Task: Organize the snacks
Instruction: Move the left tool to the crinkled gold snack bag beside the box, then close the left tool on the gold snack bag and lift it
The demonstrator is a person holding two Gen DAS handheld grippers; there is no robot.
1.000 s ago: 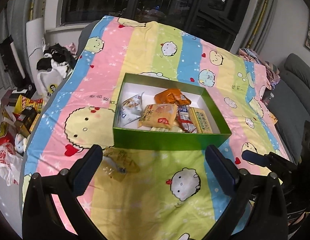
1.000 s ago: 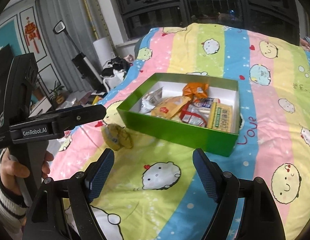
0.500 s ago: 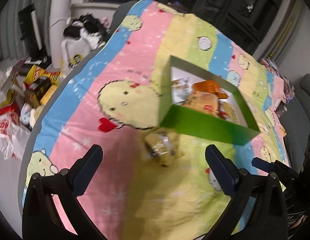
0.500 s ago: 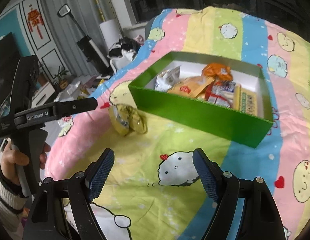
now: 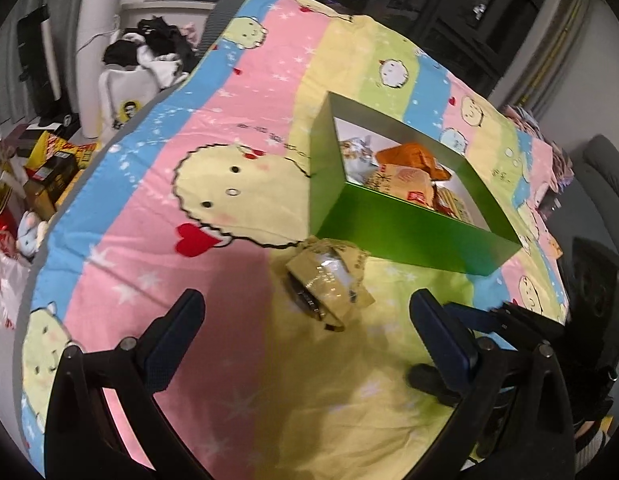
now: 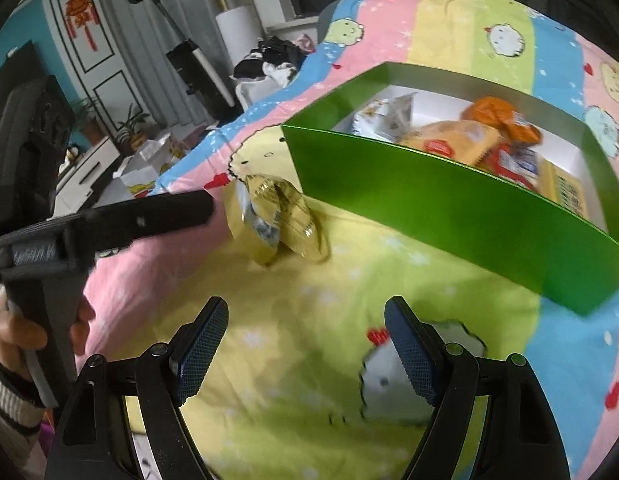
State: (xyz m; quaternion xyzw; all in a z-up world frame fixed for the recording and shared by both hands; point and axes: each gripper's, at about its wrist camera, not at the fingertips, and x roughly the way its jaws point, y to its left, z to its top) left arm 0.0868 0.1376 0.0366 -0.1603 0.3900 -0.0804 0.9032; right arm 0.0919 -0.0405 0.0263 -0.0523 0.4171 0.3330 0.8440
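Just ahead of left gripper (image 5: 305, 330), spread empty: gold snack packet (image 5: 327, 282), at green box's (image 5: 413, 232) near corner, nearer than right gripper (image 6: 305, 350), likewise agape.

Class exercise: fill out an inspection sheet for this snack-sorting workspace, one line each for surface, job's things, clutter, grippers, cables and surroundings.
Surface: striped cartoon-print blanket covers it.
Job's things: green box holds several snack packets; one gold snack packet lies on the blanket just outside the box's near corner.
Clutter: nothing seen on the blanket besides these.
Grippers: left gripper has open jaws, empty, packet just ahead; right gripper has open jaws, empty.
Cables: nothing seen.
Surroundings: boxes and bags on the floor, a pile of clothes, dark windows.
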